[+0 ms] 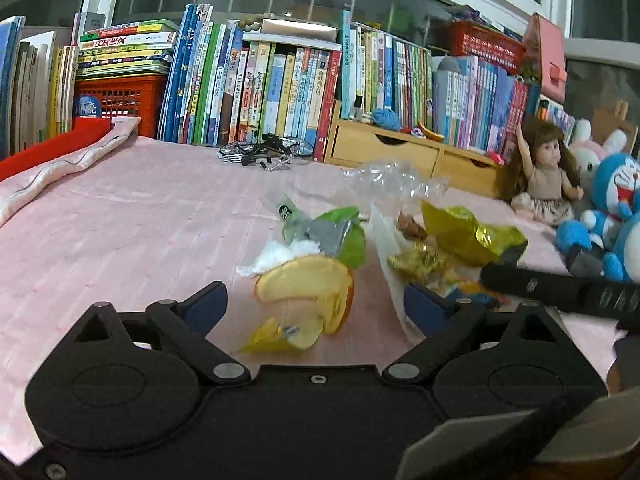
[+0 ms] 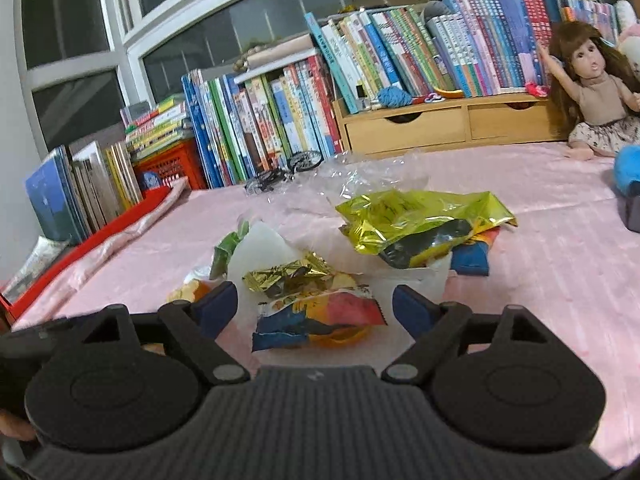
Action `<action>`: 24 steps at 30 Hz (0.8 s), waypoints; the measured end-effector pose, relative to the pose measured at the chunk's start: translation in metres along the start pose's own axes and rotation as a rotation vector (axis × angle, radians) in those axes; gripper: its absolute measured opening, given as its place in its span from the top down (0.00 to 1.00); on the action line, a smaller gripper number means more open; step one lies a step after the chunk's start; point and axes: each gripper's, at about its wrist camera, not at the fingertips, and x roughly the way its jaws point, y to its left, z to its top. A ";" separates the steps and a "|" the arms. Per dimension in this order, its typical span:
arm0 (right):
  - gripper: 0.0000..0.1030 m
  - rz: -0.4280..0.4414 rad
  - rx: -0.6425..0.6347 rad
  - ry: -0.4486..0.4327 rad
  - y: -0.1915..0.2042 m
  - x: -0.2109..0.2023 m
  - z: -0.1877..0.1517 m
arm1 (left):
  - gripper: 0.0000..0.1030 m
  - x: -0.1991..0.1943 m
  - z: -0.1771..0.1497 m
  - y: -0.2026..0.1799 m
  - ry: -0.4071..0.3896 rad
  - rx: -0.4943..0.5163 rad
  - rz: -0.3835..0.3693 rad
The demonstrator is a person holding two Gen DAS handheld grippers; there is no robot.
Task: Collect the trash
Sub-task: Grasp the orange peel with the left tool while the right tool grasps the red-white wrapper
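Observation:
Trash lies in a heap on the pink cloth. In the left wrist view, orange peel [image 1: 308, 296] sits between the fingers of my left gripper [image 1: 316, 306], which is open. Behind the peel lie a green wrapper [image 1: 340, 232], white tissue [image 1: 288, 254] and a gold foil bag [image 1: 468, 232]. In the right wrist view, a red, blue and yellow snack wrapper [image 2: 320, 318] lies between the fingers of my right gripper [image 2: 316, 310], also open. A crumpled gold wrapper [image 2: 288, 274], a large gold foil bag [image 2: 420, 220] and clear plastic film [image 2: 360, 176] lie beyond it.
Rows of books [image 1: 280, 84] and a wooden drawer unit [image 1: 400, 152] line the back. A small model bicycle [image 1: 268, 148] stands before the books. A doll [image 1: 548, 168] and blue plush toy [image 1: 612, 208] sit right. A red tray with folded cloth [image 1: 60, 156] lies left.

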 end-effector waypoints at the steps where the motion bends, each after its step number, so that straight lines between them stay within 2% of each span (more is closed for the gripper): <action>1: 0.13 -0.002 -0.011 0.006 0.001 0.003 0.000 | 0.17 0.002 0.002 -0.001 -0.002 0.007 -0.005; 2: 0.14 -0.001 -0.019 0.014 0.002 0.007 -0.001 | 0.22 0.004 0.003 -0.003 0.000 0.017 -0.009; 5: 0.16 0.010 -0.004 0.045 0.000 0.020 0.001 | 0.52 0.016 0.005 -0.008 0.034 0.051 -0.027; 8: 0.19 0.008 0.027 0.068 -0.004 0.032 0.003 | 0.60 0.028 0.003 -0.011 0.062 0.043 -0.037; 9: 0.21 0.004 0.023 0.074 -0.004 0.035 0.002 | 0.70 0.031 0.002 -0.011 0.066 0.041 -0.040; 11: 0.32 -0.007 0.001 0.082 -0.001 0.037 0.002 | 0.87 0.034 0.000 -0.012 0.081 0.041 -0.044; 17: 0.56 -0.044 -0.087 0.075 0.010 0.027 -0.003 | 0.95 0.022 -0.002 -0.019 0.033 0.090 -0.045; 19: 0.58 -0.046 -0.087 0.066 0.009 0.022 -0.003 | 0.95 0.015 -0.002 -0.020 0.022 0.095 -0.054; 20: 0.54 -0.039 -0.080 0.063 0.008 0.019 -0.004 | 0.95 0.012 -0.002 -0.020 0.020 0.098 -0.062; 22: 0.29 -0.031 -0.076 0.058 0.007 0.017 -0.005 | 0.94 0.007 -0.002 -0.021 0.016 0.109 -0.067; 23: 0.20 -0.022 -0.082 0.059 0.007 0.017 -0.006 | 0.90 0.006 -0.003 -0.022 0.006 0.113 -0.058; 24: 0.17 -0.022 -0.092 0.057 0.008 0.017 -0.008 | 0.87 0.005 -0.004 -0.022 -0.002 0.120 -0.048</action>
